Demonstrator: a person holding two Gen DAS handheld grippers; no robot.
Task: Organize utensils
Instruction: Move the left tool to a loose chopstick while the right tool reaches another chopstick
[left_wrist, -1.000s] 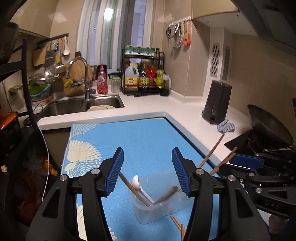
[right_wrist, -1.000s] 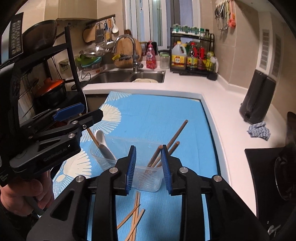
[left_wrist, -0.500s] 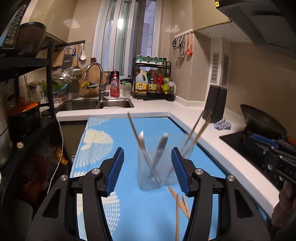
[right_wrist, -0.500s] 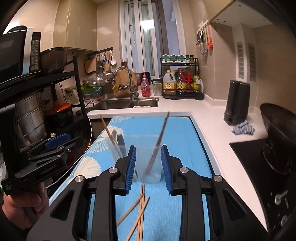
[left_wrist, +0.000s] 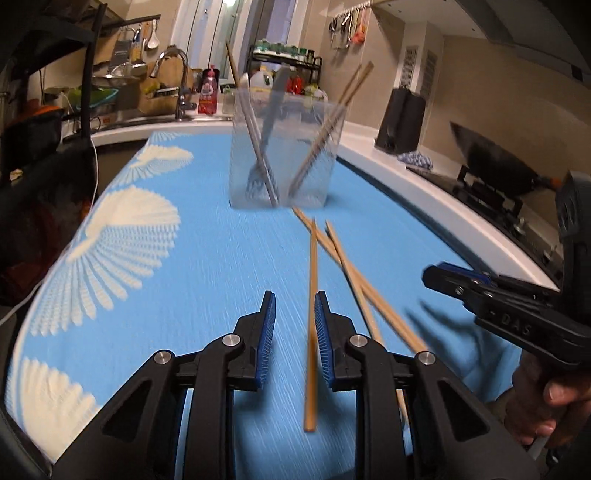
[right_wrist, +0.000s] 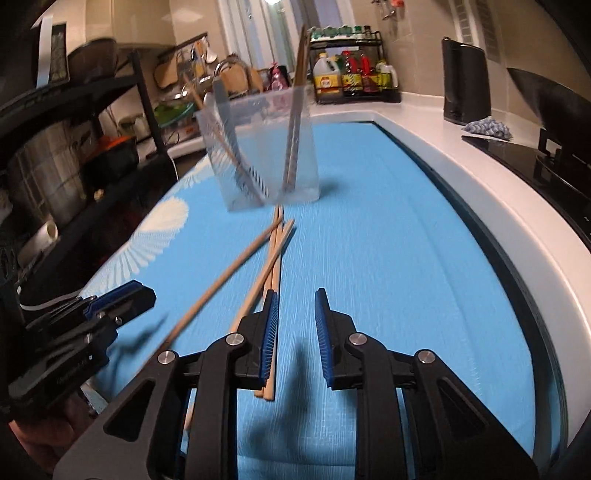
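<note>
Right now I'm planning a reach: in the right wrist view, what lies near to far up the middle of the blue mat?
right gripper → loose chopsticks → clear container holding utensils → sink faucet.

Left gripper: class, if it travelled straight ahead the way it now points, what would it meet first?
Probably the clear plastic container holding utensils, standing ahead on the blue patterned mat. The left gripper, slightly open, has one loose wooden chopstick lying under its gap; depth is unclear.

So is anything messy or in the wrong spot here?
Yes. Three wooden chopsticks lie loose and crossed on the blue mat, in front of the clear container, while the other utensils stand inside it. Nothing looks spilled or broken.
</note>
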